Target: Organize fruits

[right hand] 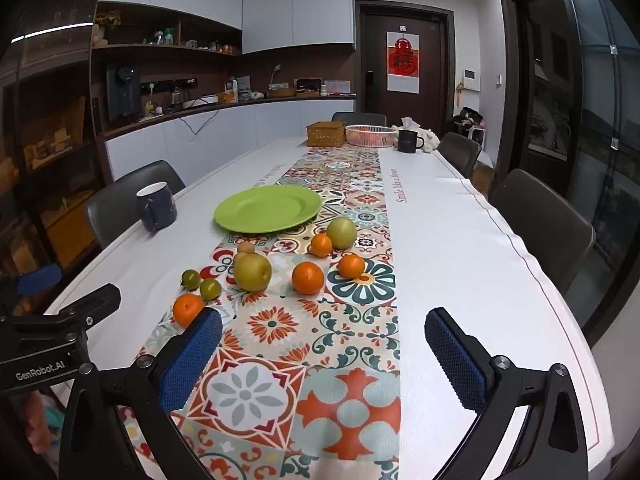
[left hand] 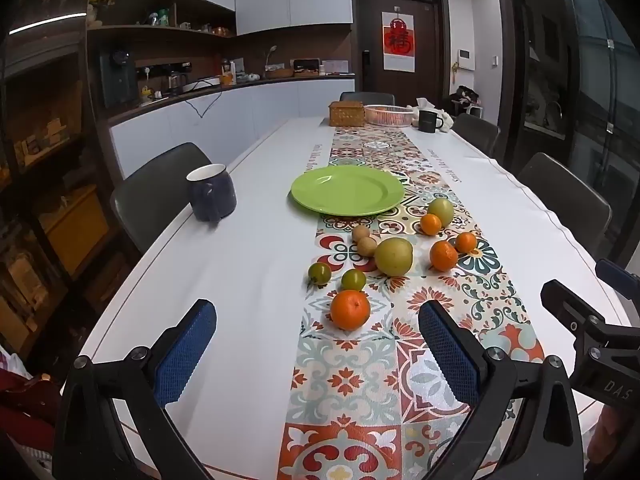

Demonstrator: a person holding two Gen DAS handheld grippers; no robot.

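An empty green plate [left hand: 347,190] [right hand: 267,208] lies on the patterned runner. In front of it lie loose fruits: a near orange [left hand: 349,309] [right hand: 188,309], two small green fruits [left hand: 319,273] [left hand: 353,280], a yellow-green pear [left hand: 393,256] [right hand: 252,272], two small brown fruits [left hand: 361,233], several more oranges [left hand: 443,255] [right hand: 307,277] and a green apple [left hand: 440,211] [right hand: 341,233]. My left gripper [left hand: 318,320] is open, low over the table, just short of the near orange. My right gripper [right hand: 324,328] is open and empty, with the near orange beside its left fingertip.
A dark blue mug [left hand: 211,192] [right hand: 156,206] stands at the table's left edge. At the far end stand a wicker box [left hand: 346,114], a pink basket [left hand: 389,115] and a black mug [left hand: 429,121]. Chairs [left hand: 568,196] line both sides.
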